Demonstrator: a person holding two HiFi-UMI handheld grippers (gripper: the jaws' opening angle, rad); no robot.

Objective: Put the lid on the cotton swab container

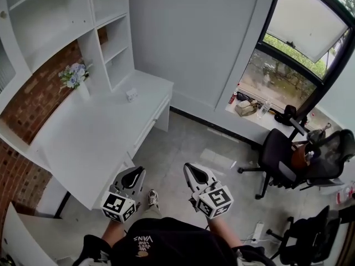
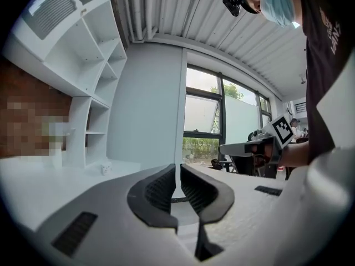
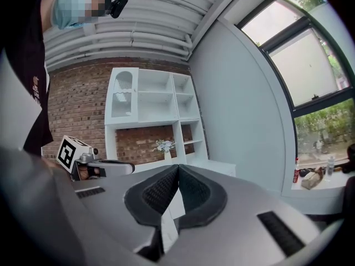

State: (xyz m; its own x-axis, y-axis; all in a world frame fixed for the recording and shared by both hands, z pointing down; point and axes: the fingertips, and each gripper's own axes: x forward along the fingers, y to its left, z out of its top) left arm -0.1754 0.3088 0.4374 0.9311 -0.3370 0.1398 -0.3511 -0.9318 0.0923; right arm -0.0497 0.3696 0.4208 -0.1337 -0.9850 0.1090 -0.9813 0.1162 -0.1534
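Observation:
A small white container [image 1: 131, 95] stands far off on the white desk [image 1: 100, 137], near its back right corner; in the left gripper view the same container [image 2: 105, 169] is tiny, and I cannot make out a lid. My left gripper [image 1: 133, 174] is held in the air beside the desk's front corner, jaws together and empty [image 2: 178, 172]. My right gripper [image 1: 193, 170] hovers over the floor next to it, also shut with nothing between its pads [image 3: 178, 169]. Both are well short of the container.
White shelves [image 1: 105, 32] rise behind the desk, with a vase of flowers [image 1: 74, 76] against the brick wall. Black office chairs [image 1: 288, 154] stand at the right below the window sill [image 1: 249, 107], which carries bottles and a bag. Grey floor [image 1: 188, 143] lies ahead.

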